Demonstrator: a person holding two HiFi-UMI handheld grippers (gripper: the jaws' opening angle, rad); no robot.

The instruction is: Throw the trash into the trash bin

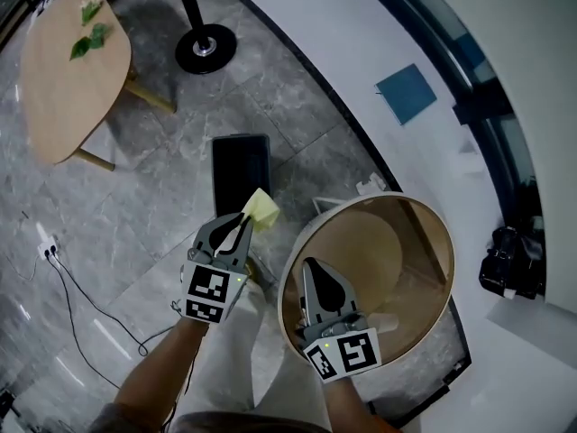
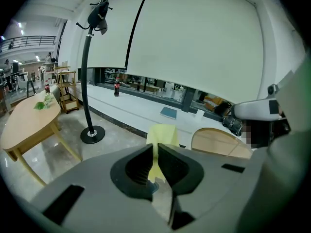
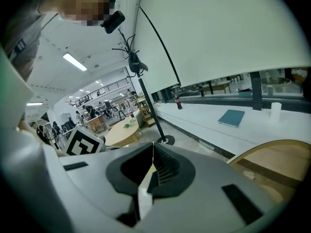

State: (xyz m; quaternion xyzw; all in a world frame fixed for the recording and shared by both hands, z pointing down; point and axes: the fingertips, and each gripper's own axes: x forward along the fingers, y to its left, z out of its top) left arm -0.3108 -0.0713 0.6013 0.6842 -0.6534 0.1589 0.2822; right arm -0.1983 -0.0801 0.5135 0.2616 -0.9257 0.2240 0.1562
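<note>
The yellow trash [image 1: 262, 209], which looks like a scrap of paper or a sticky note, isn't in the bin yet. It's pinched in the left hand-held gripper [image 1: 244, 221]. The left gripper view shows the jaws nearly together, with the yellow sheet [image 2: 162, 134] clamped between the pads and sticking out past the tips.

From the head view, the scrap hangs over the grey floor [image 1: 135, 206], just beside the left rim of the round wood-coloured trash bin [image 1: 435, 216]. It's near the opening but not over it.

The right hand-held gripper [image 1: 313, 268] sits over the bin's mouth. Its own view shows the jaws pressed together with nothing I can make out between them. It might be touching the bin or something pale inside it, but I can't tell.

My read on progress is that the pick-up is done and the carry is mostly done. What's left is to get the scrap over the opening and let go. After that, the green bits [image 1: 88, 36] on the wooden tabletop [image 1: 54, 88] might be next, if they count as trash.

Also around are a flat black thing [image 1: 239, 165] on the floor right past the scrap, and a coat stand base [image 1: 206, 50] further off.
</note>
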